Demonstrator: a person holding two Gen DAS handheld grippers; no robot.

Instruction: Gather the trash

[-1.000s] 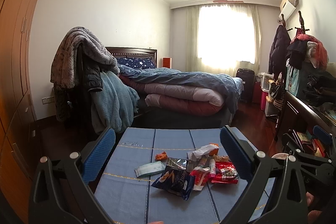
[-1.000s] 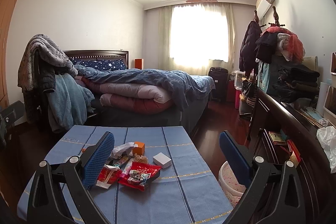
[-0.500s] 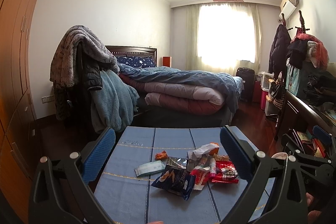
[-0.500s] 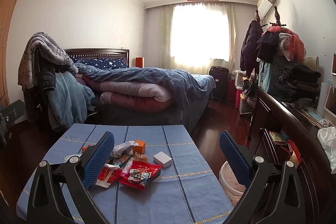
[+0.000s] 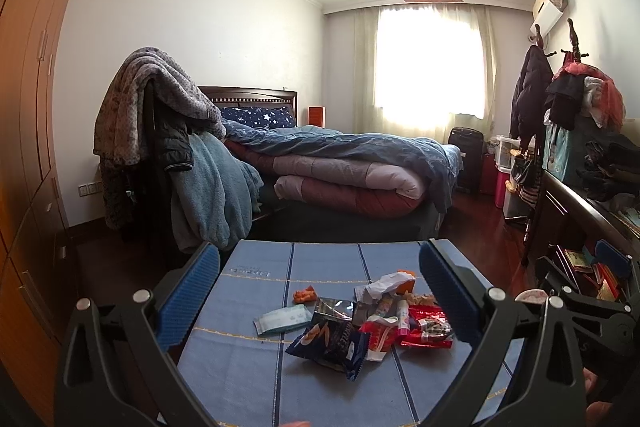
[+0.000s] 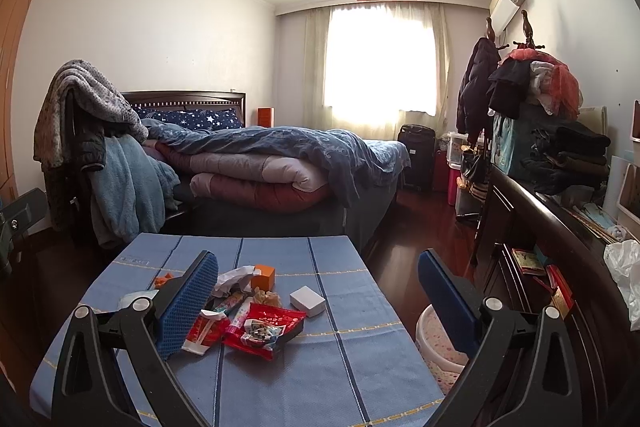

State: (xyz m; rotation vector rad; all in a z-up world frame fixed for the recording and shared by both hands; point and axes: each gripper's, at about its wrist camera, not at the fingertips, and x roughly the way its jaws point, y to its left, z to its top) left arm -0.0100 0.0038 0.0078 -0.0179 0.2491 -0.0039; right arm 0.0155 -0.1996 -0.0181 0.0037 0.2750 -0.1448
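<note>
A heap of trash lies on a table with a blue cloth (image 5: pixel 256 379) (image 6: pixel 352 379): a dark blue chip bag (image 5: pixel 330 341), a red wrapper (image 5: pixel 428 327) (image 6: pixel 266 325), a red-and-white packet (image 6: pixel 202 333), a pale tissue pack (image 5: pixel 282 320), crumpled white paper (image 5: pixel 380 285) (image 6: pixel 234 277), an orange box (image 6: pixel 264 277), a small white box (image 6: pixel 307 301). My left gripper (image 5: pixel 318 301) hangs open above the heap, holding nothing. My right gripper (image 6: pixel 318 301) is open and empty over the table's right part. A pale speckled bin (image 6: pixel 436 347) stands on the floor right of the table.
Behind the table is a bed (image 6: pixel 280 171) with piled quilts, and a chair draped with clothes (image 5: pixel 176 163) stands at the left. A dark sideboard (image 6: pixel 552 267) loaded with clothes and books runs along the right. A wardrobe (image 5: pixel 28 147) lines the left wall.
Almost nothing has changed. The right wrist view has shifted very slightly; both grippers stay open and the trash has not moved.
</note>
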